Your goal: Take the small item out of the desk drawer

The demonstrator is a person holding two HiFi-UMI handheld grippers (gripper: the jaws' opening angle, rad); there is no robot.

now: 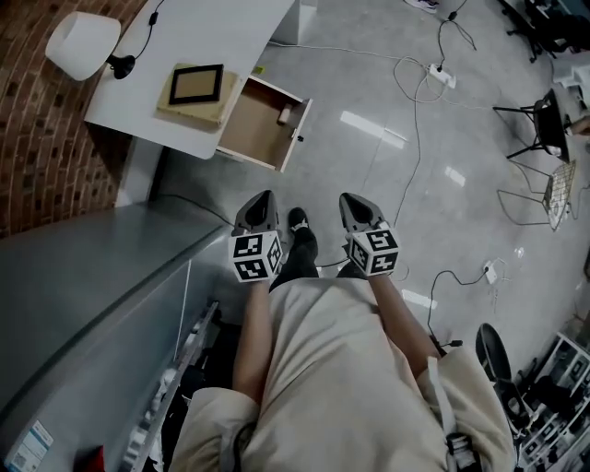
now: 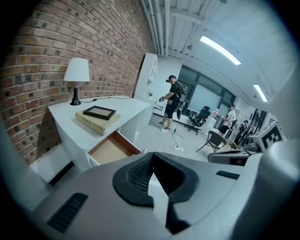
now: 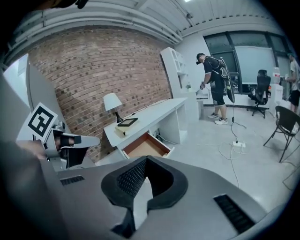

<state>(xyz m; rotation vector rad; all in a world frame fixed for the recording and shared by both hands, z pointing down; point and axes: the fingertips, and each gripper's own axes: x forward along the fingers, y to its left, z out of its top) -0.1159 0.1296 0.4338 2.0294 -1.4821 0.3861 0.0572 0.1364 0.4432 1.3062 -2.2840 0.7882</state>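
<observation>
Head view: the drawer (image 1: 253, 124) stands pulled out of the white bench (image 1: 203, 28). The small item (image 1: 286, 115) lies inside it, tucked into the corner against the drawer's front panel, at the end farther from the person. It is too small here to tell its long axis. On the bench beside the drawer sit a book (image 1: 205, 109) with a picture frame (image 1: 195, 83) on top, and beyond them a lamp (image 1: 81, 41). Both tongs are held close to the body, well short of the drawer and pointing forward over the floor (image 1: 387, 175). The drawer lies ahead of them and off to the left. The left tongs (image 1: 263, 203) is the nearer of the two to the item. The right tongs (image 1: 352, 205) would have to cross farther over.

Left gripper view: the left tongs (image 2: 153, 160) is fully closed, pads meeting, with nothing between them. The drawer (image 2: 110, 150) shows ahead and to the left of the jaw line, its tan bottom partly visible. The item cannot be made out from this angle.

Right gripper view: the right tongs (image 3: 146, 161) is also closed and empty. The drawer (image 3: 145, 147) appears just above the jaw tips, almost in line but well apart from them. The item is not discernible here either.

Judging from this, the task has not begun in earnest. The coming move is a walk and reach forward and left to the drawer, and the chosen tongs must first part its jaws.
</observation>
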